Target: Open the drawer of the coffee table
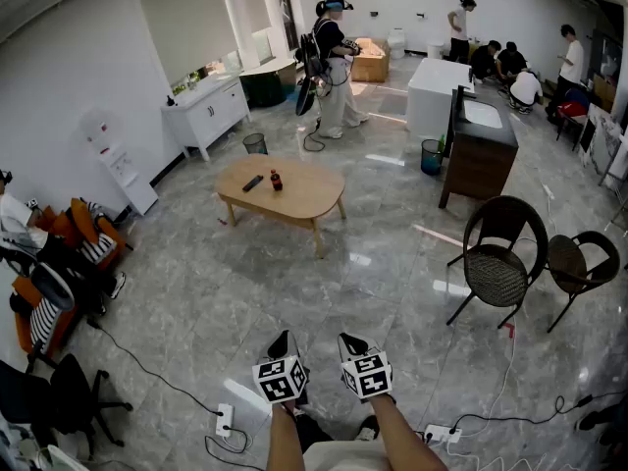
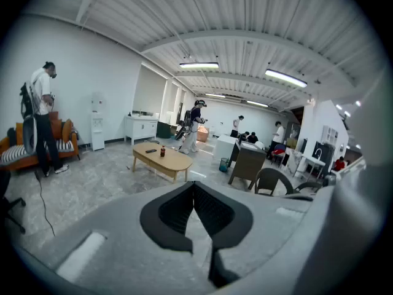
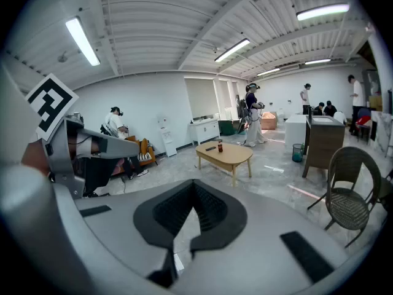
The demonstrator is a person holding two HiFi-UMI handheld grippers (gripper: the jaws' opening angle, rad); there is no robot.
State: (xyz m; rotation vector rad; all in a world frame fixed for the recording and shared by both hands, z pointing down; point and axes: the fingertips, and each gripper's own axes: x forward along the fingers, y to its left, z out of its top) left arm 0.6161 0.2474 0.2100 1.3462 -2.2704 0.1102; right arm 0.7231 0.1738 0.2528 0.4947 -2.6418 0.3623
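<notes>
The coffee table (image 1: 294, 196) is a low oval wooden one, standing mid-room several steps ahead. A small dark bottle (image 1: 276, 180) and a black remote (image 1: 252, 183) lie on top. No drawer front can be made out from here. My left gripper (image 1: 282, 346) and right gripper (image 1: 352, 345) are held side by side near my body, far from the table, both shut and empty. In the left gripper view the table (image 2: 161, 157) shows beyond the shut left gripper (image 2: 194, 187). The right gripper view has the table (image 3: 226, 155) past the shut right gripper (image 3: 194, 185).
Two wicker chairs (image 1: 497, 264) (image 1: 581, 262) stand to the right, with a dark cabinet (image 1: 481, 151) behind them. Cables and a power strip (image 1: 225, 420) lie on the floor by my feet. An orange sofa (image 1: 57, 263) is at left. A person (image 1: 332, 65) stands beyond the table.
</notes>
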